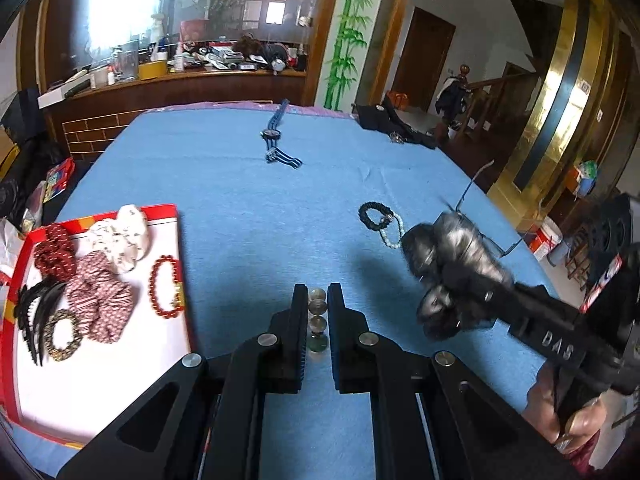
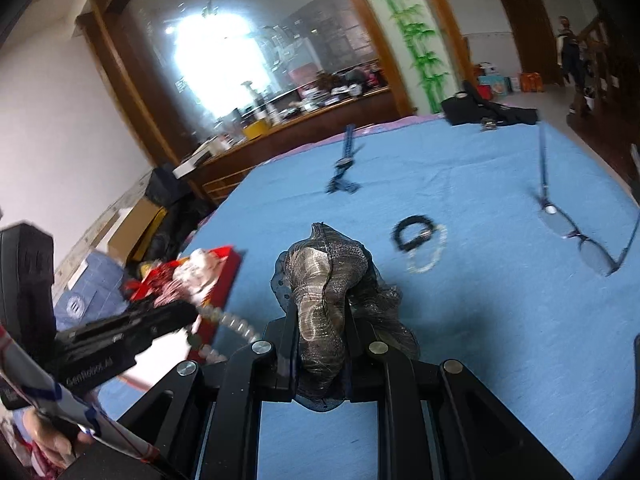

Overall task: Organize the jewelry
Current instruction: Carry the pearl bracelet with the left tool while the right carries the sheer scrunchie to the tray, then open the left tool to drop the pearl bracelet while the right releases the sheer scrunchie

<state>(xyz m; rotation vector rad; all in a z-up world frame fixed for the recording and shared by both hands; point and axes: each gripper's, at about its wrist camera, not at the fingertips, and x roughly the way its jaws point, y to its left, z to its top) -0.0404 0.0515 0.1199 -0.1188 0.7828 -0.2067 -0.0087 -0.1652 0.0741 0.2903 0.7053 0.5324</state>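
My left gripper point(image 1: 318, 300) is shut on a pale bead bracelet point(image 1: 318, 316), held above the blue cloth beside the red-rimmed white tray point(image 1: 168, 216). The bracelet hangs from it in the right wrist view point(image 2: 236, 326). My right gripper point(image 2: 324, 308) is shut on a dark shimmery scrunchie point(image 2: 324, 276), seen blurred at right in the left wrist view point(image 1: 452, 268). The tray holds several scrunchies point(image 1: 100, 292), a red bead bracelet point(image 1: 166, 288), a black claw clip point(image 1: 36, 316) and a leopard hair tie point(image 1: 62, 334). A black bracelet point(image 1: 374, 216) and a white bead bracelet point(image 1: 394, 234) lie on the cloth.
A blue-strapped watch point(image 1: 276, 140) lies far on the blue cloth point(image 1: 240, 200). Eyeglasses point(image 2: 576, 236) lie at right. A black garment point(image 2: 480, 112) sits at the far right corner. A cluttered wooden counter point(image 1: 180, 76) stands behind the table.
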